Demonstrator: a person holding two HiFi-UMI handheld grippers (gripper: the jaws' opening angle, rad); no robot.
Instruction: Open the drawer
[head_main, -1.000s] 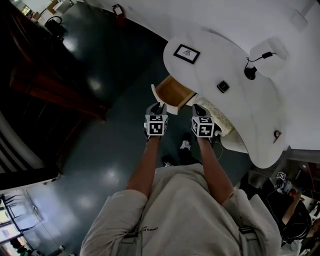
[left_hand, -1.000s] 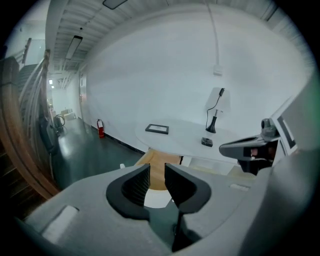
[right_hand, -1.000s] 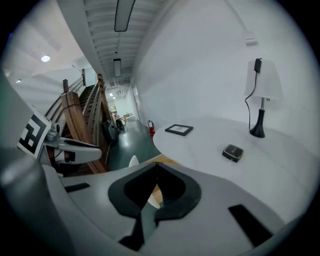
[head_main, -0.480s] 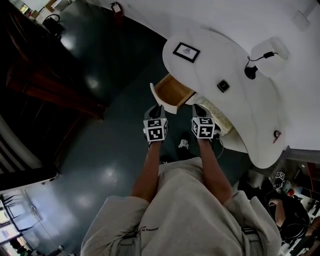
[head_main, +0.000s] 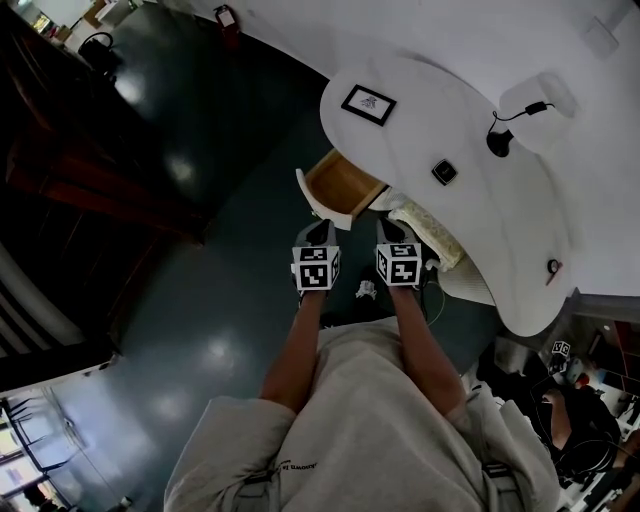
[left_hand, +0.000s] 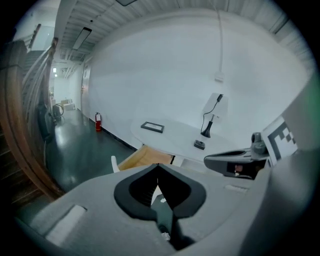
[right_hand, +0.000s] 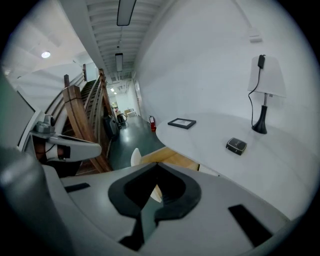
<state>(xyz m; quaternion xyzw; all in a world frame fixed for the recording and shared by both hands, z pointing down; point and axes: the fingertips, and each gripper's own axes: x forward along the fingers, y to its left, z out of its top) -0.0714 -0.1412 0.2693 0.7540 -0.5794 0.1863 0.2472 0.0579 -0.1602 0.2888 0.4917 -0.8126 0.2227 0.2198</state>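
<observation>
Two pairs of tongs hover side by side above the dark green floor (head_main: 215, 300), just in front of the white-fronted wooden drawer (head_main: 345, 184). The drawer juts out from under the near-left edge of the white rounded tabletop (head_main: 470, 235), and its pale wood inside is bare. The left tongs (head_main: 319, 231) have just been closing, and their jaws now meet tip to tip with nothing between them. The right tongs (head_main: 392, 228) are likewise closed and empty. Compared with a second ago the drawer stands pulled out just as far, and neither pair touches its front. My reading is that the pull is finished and the left tongs have simply shut on air, so the task looks done and only a retreat is left.

Counted:
- One drawer, open.
- One tabletop.
- On it, one black rectangular picture frame (head_main: 368, 103), one small black square box (head_main: 445, 171) and one black cone-shaped stand with a cable (head_main: 500, 146), all well apart from one another.
- One red fire extinguisher (head_main: 228, 17), far off on the floor.
</observation>
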